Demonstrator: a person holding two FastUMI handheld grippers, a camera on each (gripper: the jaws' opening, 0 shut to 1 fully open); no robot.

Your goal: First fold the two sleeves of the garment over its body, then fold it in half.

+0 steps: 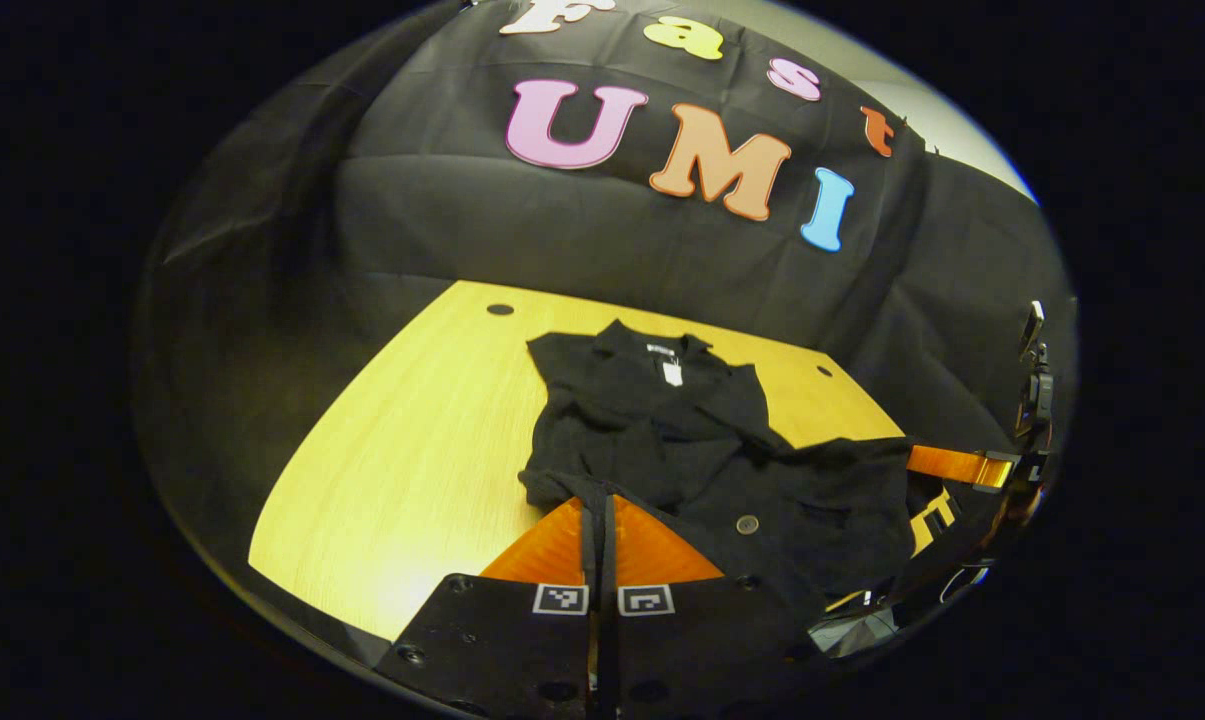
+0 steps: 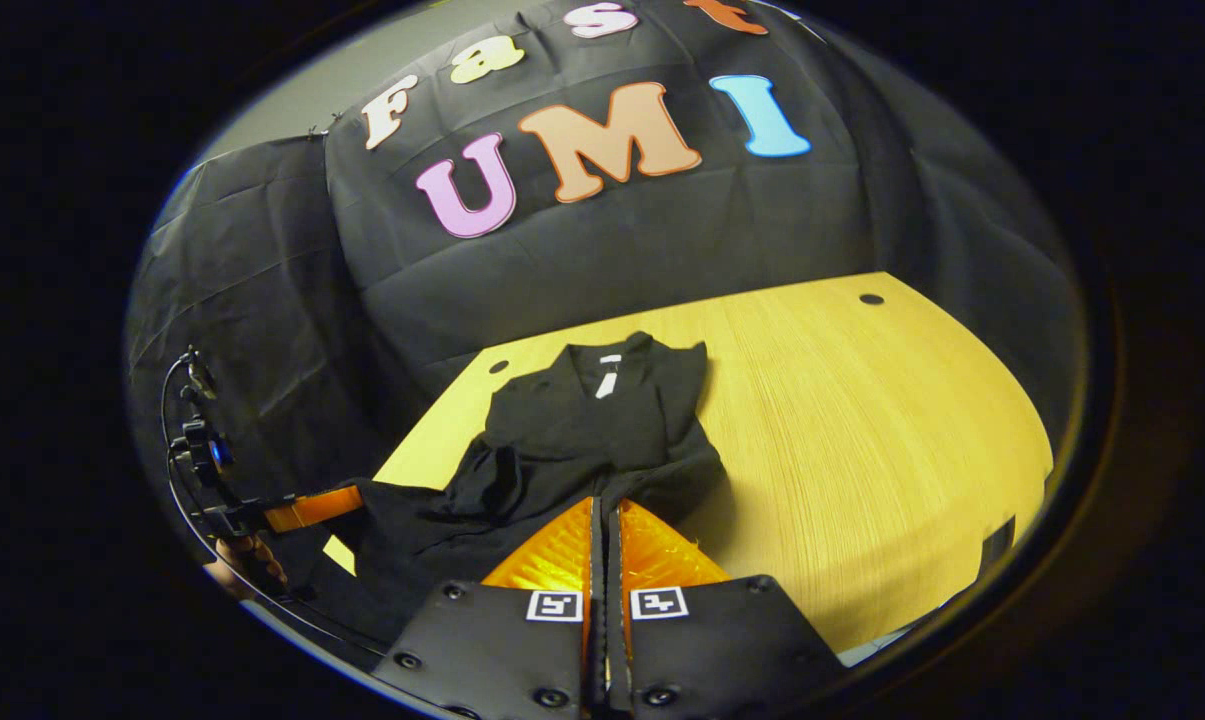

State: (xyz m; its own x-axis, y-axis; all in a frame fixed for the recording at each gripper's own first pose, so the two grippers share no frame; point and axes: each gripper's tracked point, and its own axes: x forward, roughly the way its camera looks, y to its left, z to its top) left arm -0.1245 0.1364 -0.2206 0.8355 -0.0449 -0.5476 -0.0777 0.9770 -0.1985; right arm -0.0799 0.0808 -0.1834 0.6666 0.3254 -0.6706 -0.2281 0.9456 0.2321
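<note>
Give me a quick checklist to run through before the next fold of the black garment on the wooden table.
1. Left gripper shut on the black garment hem: ok, cloth sits between its closed fingers.
2. Right gripper shut on the garment's hem: ok, fingers closed with fabric at the tips.
3. Sleeves folded over the body: cannot tell, the cloth is bunched and dark.
4. Collar end lying flat on the yellow wooden table: ok.
5. Bare table beyond the collar for folding in half: ok.
6. Lower part smooth: not ok, it is rumpled.
</note>
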